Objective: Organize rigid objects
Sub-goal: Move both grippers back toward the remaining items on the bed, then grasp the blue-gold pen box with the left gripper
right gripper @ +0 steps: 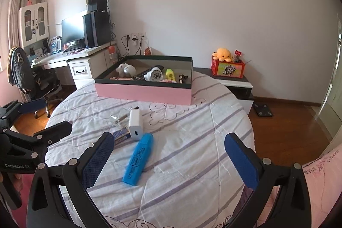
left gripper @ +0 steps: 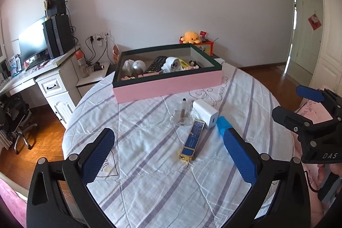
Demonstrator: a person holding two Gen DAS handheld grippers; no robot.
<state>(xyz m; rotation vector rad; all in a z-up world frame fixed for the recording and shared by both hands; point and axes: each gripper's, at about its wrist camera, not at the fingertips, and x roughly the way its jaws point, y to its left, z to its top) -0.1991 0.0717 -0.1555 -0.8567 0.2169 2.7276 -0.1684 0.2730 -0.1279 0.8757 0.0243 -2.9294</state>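
- We take the pink box (right gripper: pixel 143 93) as our landmark; it sits on the far part of the round table (right gripper: pixel 192 164), which is covered with a striped white cloth.
- Inside the box we see a remote control (left gripper: pixel 155 63), a white round-faced device (left gripper: pixel 173 64), a silver ball (left gripper: pixel 138 66), a yellow item (right gripper: pixel 170 74) and several small pieces that are too small to identify.
- On the cloth, on the near side of the box, we find a white charger block (left gripper: pixel 205 113) and, touching it on its left, a clear glass bottle (left gripper: pixel 181 115).
- A blue and gold rectangular case (left gripper: pixel 190 142) lies nearer to us than the charger, its far end against it.
- A blue highlighter (right gripper: pixel 138 159) lies flat on the cloth, nearer to us than the charger, well apart from the box.
- Our left gripper (left gripper: pixel 168 155) is spread wide with nothing held; the case lies on the cloth between its fingers, untouched.
- Our right gripper (right gripper: pixel 168 161) is fully spread and empty; the highlighter lies between its fingers, closer to the left one, with no pad on it.
- Beyond the box we see a desk (right gripper: pixel 64 59) with a monitor (right gripper: pixel 72 29) to the left and a yellow plush (right gripper: pixel 222 54) on a red box to the right.
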